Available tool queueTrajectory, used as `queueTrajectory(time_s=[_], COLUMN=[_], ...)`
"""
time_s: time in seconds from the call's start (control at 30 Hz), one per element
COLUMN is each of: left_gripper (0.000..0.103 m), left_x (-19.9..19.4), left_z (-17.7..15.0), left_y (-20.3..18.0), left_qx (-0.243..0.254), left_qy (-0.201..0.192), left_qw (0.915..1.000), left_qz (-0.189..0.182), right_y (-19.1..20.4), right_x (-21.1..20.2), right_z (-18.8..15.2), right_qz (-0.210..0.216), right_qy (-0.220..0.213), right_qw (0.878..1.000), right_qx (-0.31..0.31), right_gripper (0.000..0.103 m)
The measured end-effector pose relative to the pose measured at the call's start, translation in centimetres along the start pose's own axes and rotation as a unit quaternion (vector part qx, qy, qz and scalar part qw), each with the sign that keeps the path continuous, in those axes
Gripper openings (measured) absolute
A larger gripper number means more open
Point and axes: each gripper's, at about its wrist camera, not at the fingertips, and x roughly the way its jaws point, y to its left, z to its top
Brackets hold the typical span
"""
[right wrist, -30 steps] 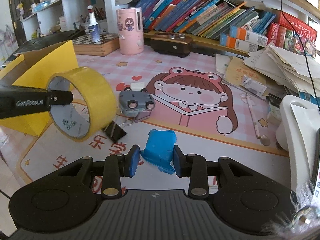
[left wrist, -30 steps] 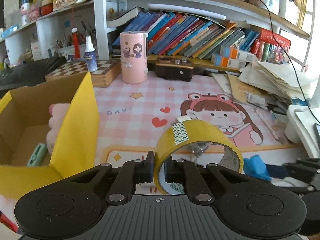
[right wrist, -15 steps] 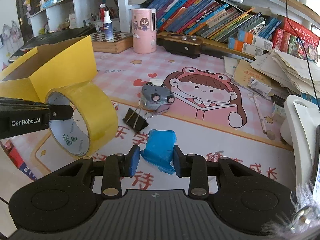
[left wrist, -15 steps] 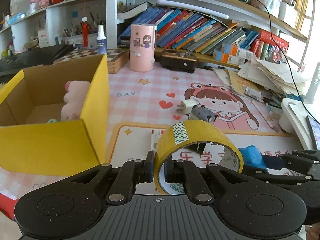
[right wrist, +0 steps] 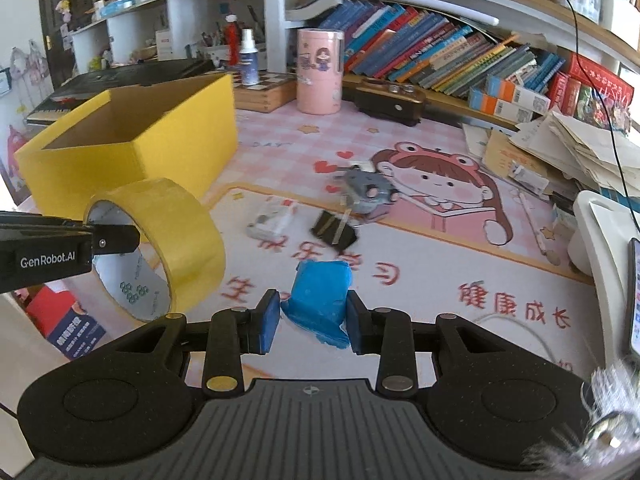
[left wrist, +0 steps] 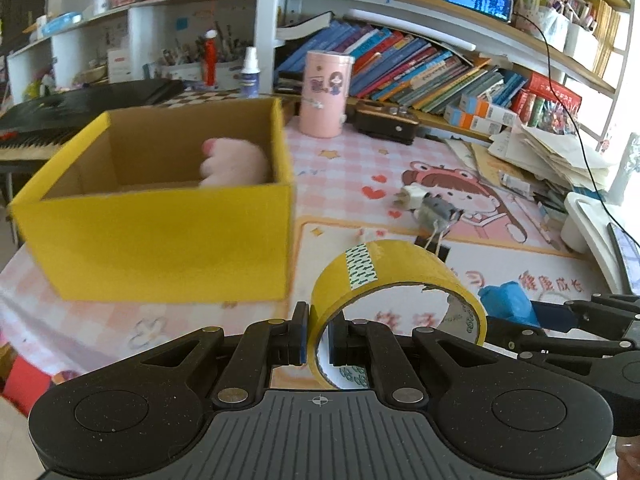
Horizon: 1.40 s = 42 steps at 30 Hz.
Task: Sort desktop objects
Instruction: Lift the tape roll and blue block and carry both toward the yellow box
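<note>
- A pink cartoon-printed surface [right wrist: 420, 280] sits below shelves of leaning books, with paper stacks along its right edge.
- The left hand-held gripper [left wrist: 318, 340] pinches the wall of one yellow roll of packing tape [left wrist: 384, 264], held in the air above the near edge of the surface.
- The right hand-held gripper [right wrist: 312, 320] squeezes one crumpled blue lump, perhaps clay or cloth [right wrist: 320, 300], also off the surface.
- One open yellow cardboard box [left wrist: 160, 232] stands at the left edge, holding one pink plush toy [left wrist: 236, 164].
- To do this step well, I would carry each item over the box rim before releasing, roll first, so the two grippers do not collide.
- Loose near the middle: one grey toy car [right wrist: 368, 188], one black binder clip [right wrist: 334, 232], one white plug [left wrist: 412, 196], and one small whitish item [right wrist: 270, 222].
</note>
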Motion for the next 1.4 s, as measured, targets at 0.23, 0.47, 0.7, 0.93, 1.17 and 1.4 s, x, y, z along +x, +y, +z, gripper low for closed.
queueTrajectory(time_s=[0.23,0.47,0.7,0.93,1.17,1.4], left_gripper=[0.008,0.008,0.008,0.008,0.008,0.008], left_x=[-2.5,-5.1,-7.1,-8.5,-9.0,-9.7], left_z=[-2.7,-5.1,-6.6,-7.4,-7.4,-7.3], left_y=[3.6,6.9,9.6,11.3,12.3,13.2], left_qx=[-0.02,-0.037,-0.051,-0.051,-0.045,-0.047], left_qy=[0.021,0.029,0.026,0.02,0.012,0.0], left_qw=[0.9995,0.9986,0.9979,0.998,0.9985,0.9985], left_qz=[0.006,0.022,0.031,0.032,0.029,0.029], right_y=[4.9,9.4,12.7,14.9,16.2,17.1], right_x=[-1.4,-2.5,-3.5,-4.2,-4.6,-4.6], right_z=[-1.5,-3.0,-4.1,-4.8,-5.1,-4.7], right_qz=[0.018,0.038,0.055,0.063,0.061,0.061], right_qy=[0.009,0.015,0.015,0.014,0.012,0.006], right_qw=[1.0,0.999,0.998,0.997,0.998,0.998], right_qx=[-0.02,-0.029,-0.034,-0.032,-0.027,-0.03], right_gripper=[0.032,0.032,0.032,0.032,0.032,0.032])
